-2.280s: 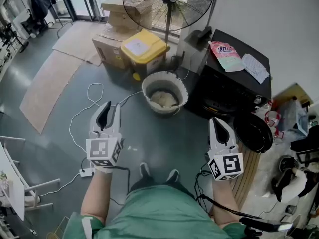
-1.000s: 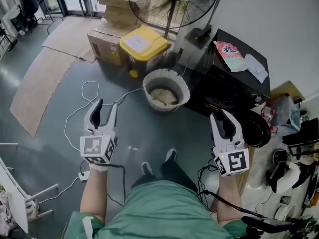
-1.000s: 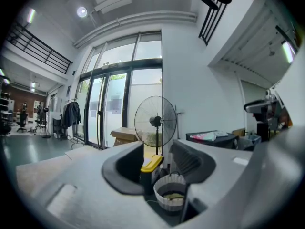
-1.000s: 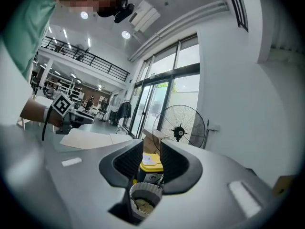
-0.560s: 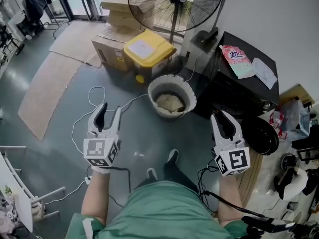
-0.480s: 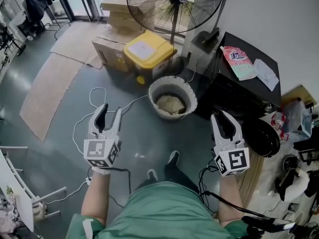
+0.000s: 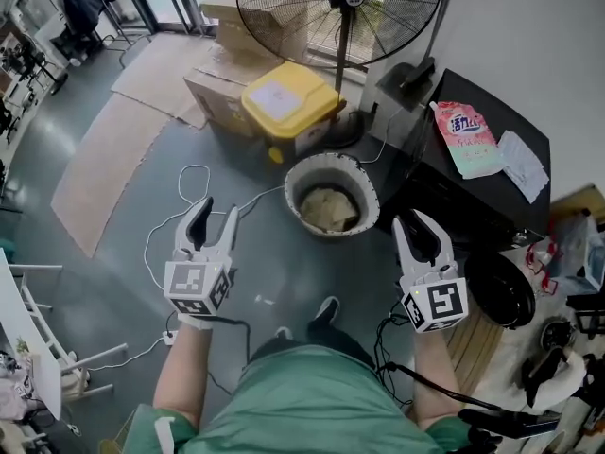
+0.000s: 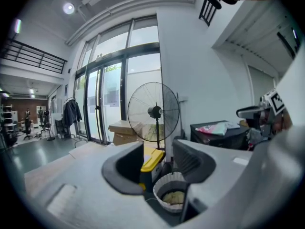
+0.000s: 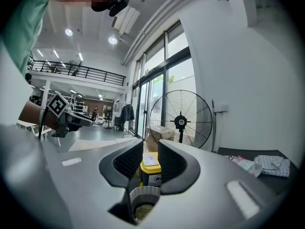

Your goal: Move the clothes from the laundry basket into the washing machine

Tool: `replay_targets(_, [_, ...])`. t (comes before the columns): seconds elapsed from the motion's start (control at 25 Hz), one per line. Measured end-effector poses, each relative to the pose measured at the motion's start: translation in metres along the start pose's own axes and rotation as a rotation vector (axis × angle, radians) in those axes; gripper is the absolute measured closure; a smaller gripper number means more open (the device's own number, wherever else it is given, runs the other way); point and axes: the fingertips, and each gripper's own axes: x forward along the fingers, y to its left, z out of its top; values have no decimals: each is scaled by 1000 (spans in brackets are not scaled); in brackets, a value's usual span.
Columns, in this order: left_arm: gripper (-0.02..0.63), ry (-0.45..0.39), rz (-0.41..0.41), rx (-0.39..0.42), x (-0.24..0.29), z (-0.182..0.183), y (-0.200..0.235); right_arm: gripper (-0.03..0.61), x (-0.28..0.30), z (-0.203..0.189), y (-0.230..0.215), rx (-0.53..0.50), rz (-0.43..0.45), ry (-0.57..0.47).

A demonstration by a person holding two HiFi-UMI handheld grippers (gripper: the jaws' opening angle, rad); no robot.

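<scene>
A round white laundry basket (image 7: 304, 173) stands on the grey floor with beige clothes (image 7: 328, 206) in it. It also shows low between the jaws as the basket (image 8: 167, 187) in the left gripper view and the basket (image 9: 142, 193) in the right gripper view. A black washing machine (image 7: 463, 197) stands just right of it. My left gripper (image 7: 214, 218) hovers open and empty left of the basket. My right gripper (image 7: 421, 225) hangs right of it, near the machine, with a narrow empty gap between its jaws. Neither touches the basket.
A yellow-lidded bin (image 7: 288, 102), cardboard boxes (image 7: 227, 93) and a big standing fan (image 7: 340, 8) are behind the basket. A white cable (image 7: 170, 225) loops on the floor by the left gripper. A detergent bag (image 7: 465, 140) lies on the machine; a round black lid (image 7: 496, 287) sits beside it.
The person has stepped forward, and both grippers have come closer to the basket, one on each side of it. The jaws look the same as before.
</scene>
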Motion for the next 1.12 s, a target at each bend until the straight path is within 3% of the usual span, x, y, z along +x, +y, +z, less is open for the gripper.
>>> replay_targets(0.24, [422,23,18,7,37,1,-22,483,23,-15,-36,27,44,11])
replay_targets(0.64, [422,62,23,15,68,-9,-27,483,42,-33,-63,81,39,32])
replay_targets(1.12, [422,89,-23,-19,112,-35,22,483,98,-46,-55,75,-8,104])
